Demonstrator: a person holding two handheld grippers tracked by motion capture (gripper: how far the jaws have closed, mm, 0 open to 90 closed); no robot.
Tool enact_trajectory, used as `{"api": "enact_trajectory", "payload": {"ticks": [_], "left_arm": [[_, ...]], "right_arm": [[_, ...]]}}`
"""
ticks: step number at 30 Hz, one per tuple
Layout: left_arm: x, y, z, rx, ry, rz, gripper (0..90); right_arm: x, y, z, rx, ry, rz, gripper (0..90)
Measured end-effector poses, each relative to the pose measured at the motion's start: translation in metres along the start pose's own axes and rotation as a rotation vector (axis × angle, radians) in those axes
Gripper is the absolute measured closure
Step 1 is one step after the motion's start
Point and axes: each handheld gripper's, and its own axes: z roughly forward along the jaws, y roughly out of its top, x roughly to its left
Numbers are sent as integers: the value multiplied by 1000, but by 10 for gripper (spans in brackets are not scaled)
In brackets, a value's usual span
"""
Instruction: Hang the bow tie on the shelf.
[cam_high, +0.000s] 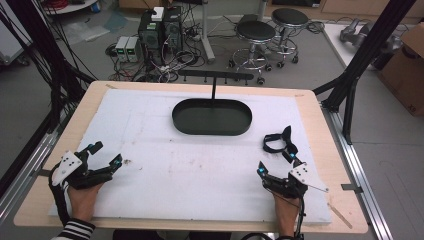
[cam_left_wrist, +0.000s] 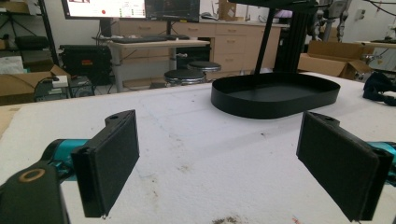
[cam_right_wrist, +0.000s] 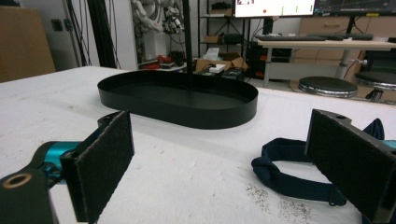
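Left gripper at 8 o'clock, jaws apart, empty. Right gripper at 4 o'clock, jaws apart, beside dark strap. Black tray at 12.

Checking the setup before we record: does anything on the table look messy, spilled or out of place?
Mostly tidy. Dark crumbs speckle the white mat near the left tool, with more beside the dark blue strap by the right tool. The black tray sits flat and empty.

Beyond the table, a grey floor holds two round stools, computer towers, tangled cables and cardboard boxes.
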Motion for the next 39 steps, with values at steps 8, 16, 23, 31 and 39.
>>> {"api": "enact_trajectory", "payload": {"ticks": [8, 16, 23, 31, 39], "left_arm": [[0, 0, 0, 2, -2, 0, 135], [0, 0, 0, 1, -3, 0, 135], [1, 0, 0, 0, -5, -3, 135], [1, 0, 0, 4, -6, -6, 135], [1, 0, 0, 4, -5, -5, 135]], "right_arm": [[0, 0, 0, 4, 4, 2, 70], [0, 0, 0, 2, 9, -9, 70], [-2, 0, 1, 3, 9, 7, 70], [-5, 9, 6, 86, 3, -24, 70], [-23, 34, 3, 114, -15, 18, 70]]}}
